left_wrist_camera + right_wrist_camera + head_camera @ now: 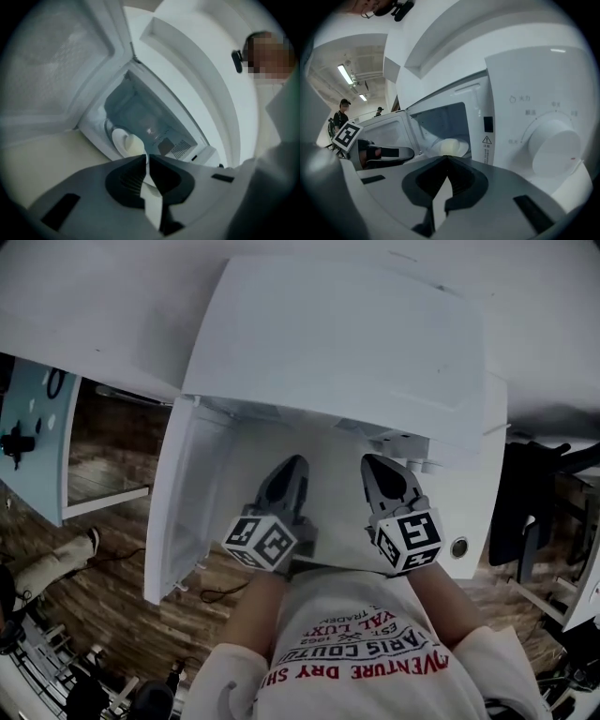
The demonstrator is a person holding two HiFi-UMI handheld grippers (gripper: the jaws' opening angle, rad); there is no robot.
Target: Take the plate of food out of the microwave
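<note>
A white microwave [347,343] stands with its door [183,512] swung open to the left. Inside it sits a white plate [123,140] with a pale mound of food [450,147] on it. Both grippers hover side by side just outside the opening and point in at the plate. My left gripper [146,157] is shut with nothing between its jaws. To its right, my right gripper [446,159] is also shut and empty. In the head view the left gripper [292,463] and the right gripper [373,463] sit below the microwave's top, which hides the plate.
The control panel with a large white dial [555,146] lies right of the cavity. A teal cabinet [33,427] stands at far left and a black chair [530,512] at right, on a wooden floor [103,568]. People [343,110] stand far back.
</note>
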